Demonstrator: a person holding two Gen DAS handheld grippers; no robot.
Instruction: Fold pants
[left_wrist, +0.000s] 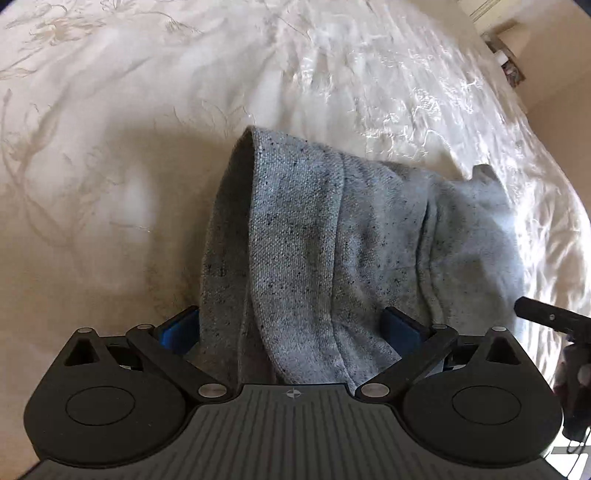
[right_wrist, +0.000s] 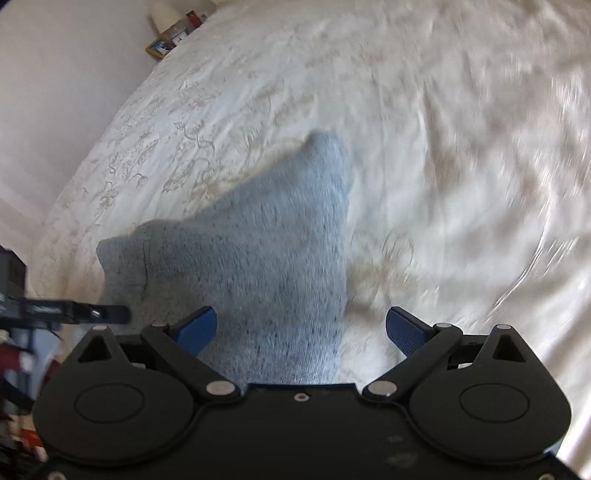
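A: Where the left tongs (left_wrist: 291, 328) fill the near edge of the left wrist view, both blue pads (left_wrist: 179, 328) stand wide apart. Grey pants (left_wrist: 332, 236) pass between them, but the pads do not look pressed on the cloth. I note them as released.

B: Agreed for the right tongs (right_wrist: 301, 330) too. Spread as wide as they go, blue pads (right_wrist: 404, 330) well apart. The pants (right_wrist: 258, 266) lie under the left half of the gap; the right pad hangs over bare bedspread (right_wrist: 461, 184). Nothing gripped. Right view is smeared with motion blur.

A: Cloth itself: speckled grey knit, bunched in folds, lying on the bed. From the left view it runs away from the tongs toward a rounded folded edge at the far end, with a second lump off to the right.

B: From my side it narrows to a peak farther out, and a squarish corner sticks out to the left.

A: Black bar at my right edge, just beside the pants: that is the other gripper's finger (left_wrist: 546, 317).

B: Same on my left edge, a dark finger (right_wrist: 74, 312) pointing in toward the cloth.

A: Beyond the pants, cream bedspread (left_wrist: 147, 110) with pale leafy embroidery, creased and shiny where light falls.

B: Farthest out, past the bed's corner, a wall and a small cluttered nightstand (right_wrist: 173, 37). Items too small to name.
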